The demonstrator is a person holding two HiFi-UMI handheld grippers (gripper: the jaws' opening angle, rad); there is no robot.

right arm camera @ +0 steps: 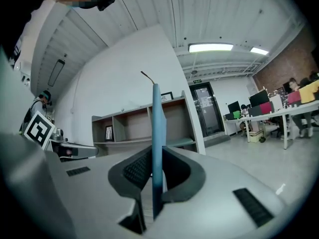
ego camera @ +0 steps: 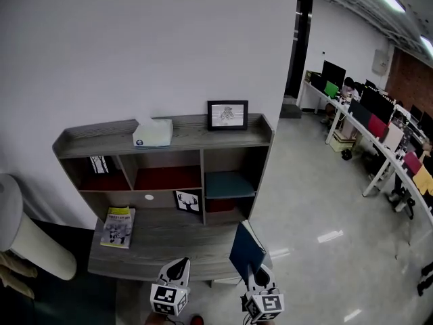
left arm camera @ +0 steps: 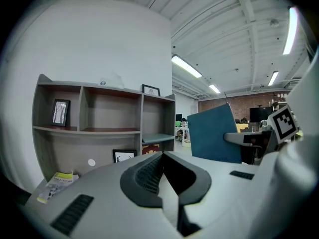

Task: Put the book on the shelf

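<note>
The blue book is not on the shelf yet; the right tongs pinch it upright in front of the shelf, and the left tongs are closed on nothing.

A thin dark-blue book is held upright — clamped edge-on in the right tongs — just before the grey wooden shelf, near its lower right ledge, not yet placed.
</note>
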